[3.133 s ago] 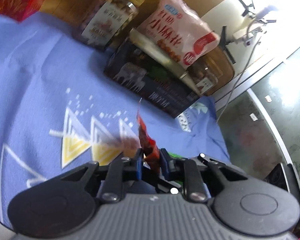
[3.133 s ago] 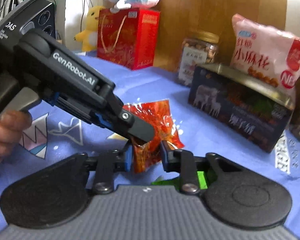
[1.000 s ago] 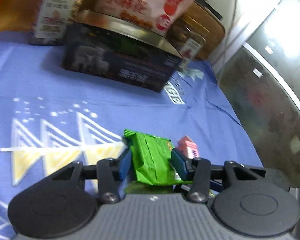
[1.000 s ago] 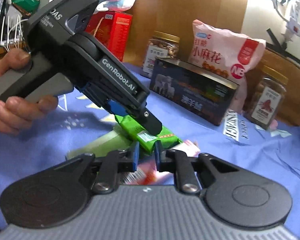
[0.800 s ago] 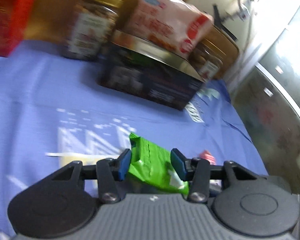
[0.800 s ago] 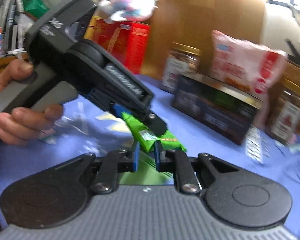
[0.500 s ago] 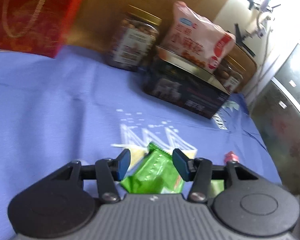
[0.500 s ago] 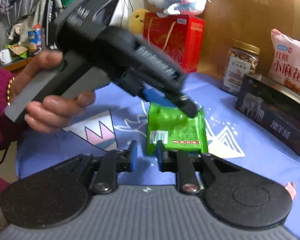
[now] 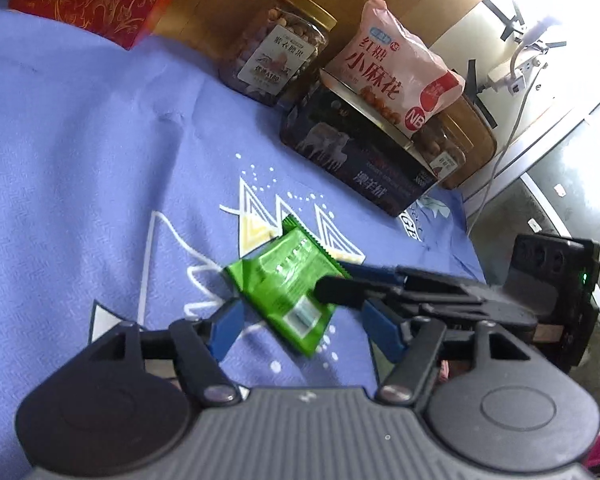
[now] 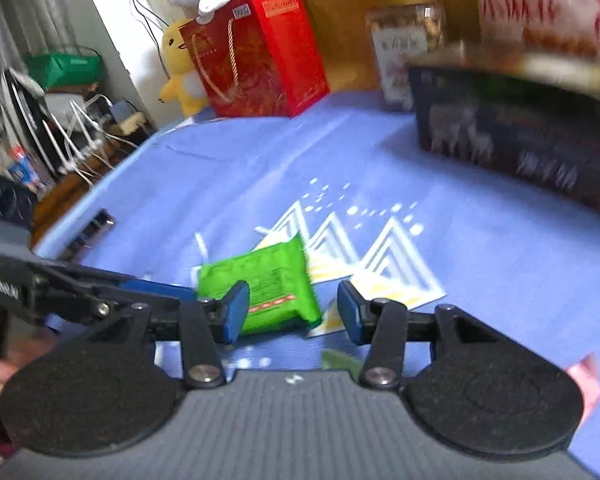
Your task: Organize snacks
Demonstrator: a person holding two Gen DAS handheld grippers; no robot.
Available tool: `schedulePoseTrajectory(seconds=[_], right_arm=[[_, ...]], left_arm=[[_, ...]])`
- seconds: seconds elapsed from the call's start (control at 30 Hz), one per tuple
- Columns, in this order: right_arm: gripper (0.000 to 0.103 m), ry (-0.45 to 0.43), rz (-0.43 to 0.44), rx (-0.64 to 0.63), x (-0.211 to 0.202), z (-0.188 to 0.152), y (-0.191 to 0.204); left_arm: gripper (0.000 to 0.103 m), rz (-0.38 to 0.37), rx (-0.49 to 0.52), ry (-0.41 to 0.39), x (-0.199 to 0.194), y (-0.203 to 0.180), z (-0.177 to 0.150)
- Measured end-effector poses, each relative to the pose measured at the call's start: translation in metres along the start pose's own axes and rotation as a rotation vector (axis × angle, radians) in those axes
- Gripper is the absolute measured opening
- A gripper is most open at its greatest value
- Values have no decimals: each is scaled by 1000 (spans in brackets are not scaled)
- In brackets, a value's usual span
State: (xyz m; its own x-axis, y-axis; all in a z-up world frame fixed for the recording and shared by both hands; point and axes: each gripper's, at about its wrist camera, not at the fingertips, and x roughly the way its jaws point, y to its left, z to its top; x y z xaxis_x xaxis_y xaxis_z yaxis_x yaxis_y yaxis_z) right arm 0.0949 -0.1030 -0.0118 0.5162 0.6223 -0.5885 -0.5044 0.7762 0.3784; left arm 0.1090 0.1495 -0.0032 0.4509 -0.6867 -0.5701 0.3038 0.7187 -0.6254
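Note:
A green snack packet (image 9: 280, 280) lies on the blue cloth (image 9: 80, 180) beside the printed white triangles. My left gripper (image 9: 304, 332) stands over its near end with jaws opening, and neither blue pad presses on it. My right gripper (image 9: 348, 280) reaches in from the right, one black fingertip over the packet's edge. In the right wrist view the green snack packet (image 10: 260, 280) sits just ahead of my right gripper (image 10: 292, 312). Those jaws are opening too; the left pad is at the packet and the right pad stands apart. The left gripper (image 10: 156, 288) comes in from the left.
Along the back stand a red gift bag (image 10: 256, 52), a nut jar (image 9: 276, 60), a dark tin box (image 9: 352, 156) with a pink bag (image 9: 396, 68) on it, and another jar (image 9: 444, 152). A pink packet (image 10: 584, 372) lies near right. The cloth ends at left by cables.
Both grippers carried the green packet leftward across the cloth to the triangle print. Their jaws have since widened and the packet is let go onto the cloth.

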Motion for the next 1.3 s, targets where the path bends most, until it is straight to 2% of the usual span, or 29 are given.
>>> schedulePoseTrajectory(seconds=[0.03,0.17,0.23,0.37,0.57,0.83,1.13,1.3], right_arm=[[44,6,22,7,0,-3,3],[37,10,63,30,-9,-13,14],[33,15,77,4,-12,-21,24],[31,-32,19,-86,-19,-31,43],[31,-77,-3,-38,-33,-36,29],[31,-101,-27,-29,-37,-45,23],[32,-115,-71,-94,-37,-50,31],[34,-122,-88,-107,-37,-52,34]], left_arm=[[67,-5,-7,-5,0,1,1],[53,-6,-16,-18,3,4,3],[53,-21,-3,-8,5,2,3],[53,-23,47,4,14,-14,3],[53,-45,83,24,23,-27,6],[54,26,155,46,32,-45,-1],[55,165,229,30,31,-59,-12],[55,188,232,29,30,-61,-13]])
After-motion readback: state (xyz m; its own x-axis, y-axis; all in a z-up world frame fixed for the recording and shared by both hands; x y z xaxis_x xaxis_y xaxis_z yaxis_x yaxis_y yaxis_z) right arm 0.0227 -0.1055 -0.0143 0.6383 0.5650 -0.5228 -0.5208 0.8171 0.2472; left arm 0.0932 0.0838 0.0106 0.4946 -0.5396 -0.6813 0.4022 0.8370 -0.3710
